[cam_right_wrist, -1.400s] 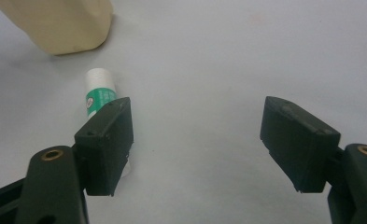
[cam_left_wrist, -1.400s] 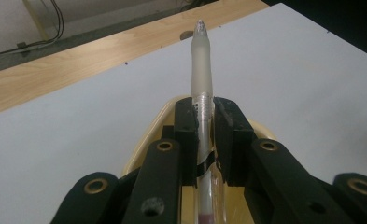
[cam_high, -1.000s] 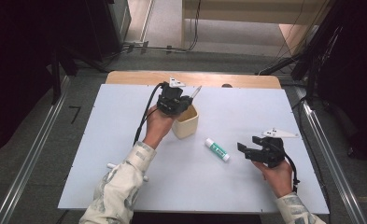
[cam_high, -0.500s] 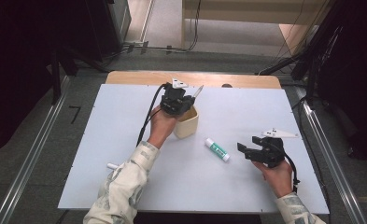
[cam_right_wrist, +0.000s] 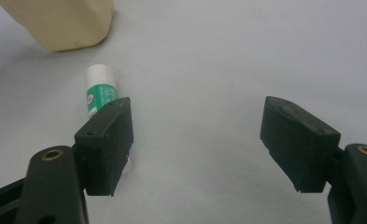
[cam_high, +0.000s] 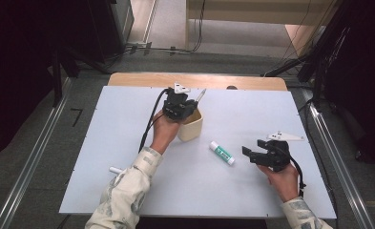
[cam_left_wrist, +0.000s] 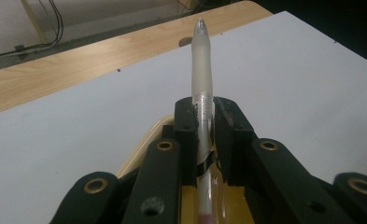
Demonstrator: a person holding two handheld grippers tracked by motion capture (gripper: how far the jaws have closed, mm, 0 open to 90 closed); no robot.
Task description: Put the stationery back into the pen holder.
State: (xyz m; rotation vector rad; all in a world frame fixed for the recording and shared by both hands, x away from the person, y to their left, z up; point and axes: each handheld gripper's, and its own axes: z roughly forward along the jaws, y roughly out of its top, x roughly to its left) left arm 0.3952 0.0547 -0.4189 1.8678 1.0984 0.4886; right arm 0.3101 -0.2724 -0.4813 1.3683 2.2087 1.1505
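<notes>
Nearest the person, the right gripper rests low on the white table, jaws wide apart — a glue stick lies just beside its near jaw. Farther out, the left gripper has its jaws clamped on a pen, held upright over a cream cup — its lower end inside the cup.

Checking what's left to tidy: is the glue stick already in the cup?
No, the glue stick lies flat on the table, apart from the cup.
</notes>
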